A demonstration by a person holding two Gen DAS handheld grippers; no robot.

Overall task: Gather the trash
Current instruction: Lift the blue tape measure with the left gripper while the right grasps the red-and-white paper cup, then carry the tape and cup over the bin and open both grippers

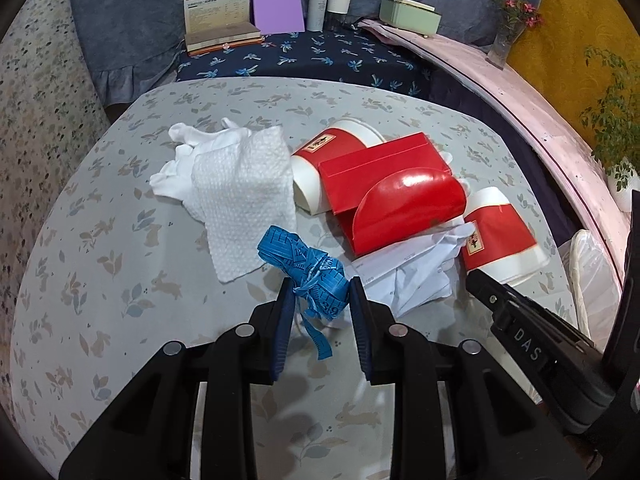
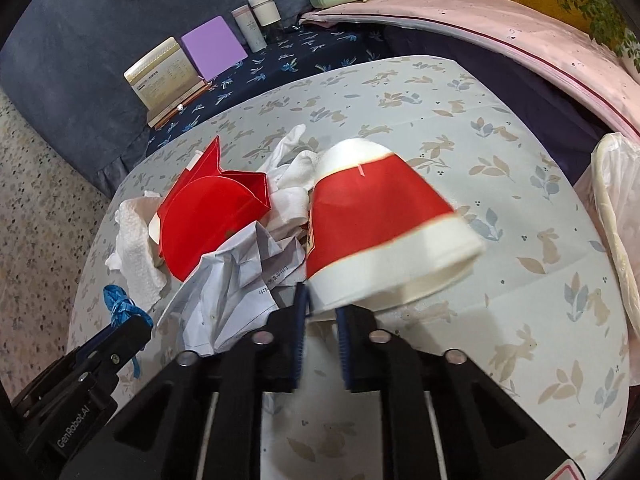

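Mid-table, left gripper (image 1: 318, 294) apart around blue tape (image 1: 310, 270) (bundled), right gripper (image 2: 322, 312) clamping cup rim (image 2: 400, 280).

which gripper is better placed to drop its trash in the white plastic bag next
Right. The right gripper already pinches the red-and-white paper cup, with the white plastic bag on its side; the left gripper only brackets the blue tape bundle.

My right hand-held gripper (image 2: 321, 322) hid the rim of the motion-blurred red-and-white paper cup (image 2: 384, 232), so I couldn't tell how the rim sat between the pads. The crumpled white printed paper (image 2: 236, 280) covered part of the flattened red cardboard box (image 2: 208, 220). The translucent white plastic bag (image 2: 616, 216) was cut off at the frame edge.
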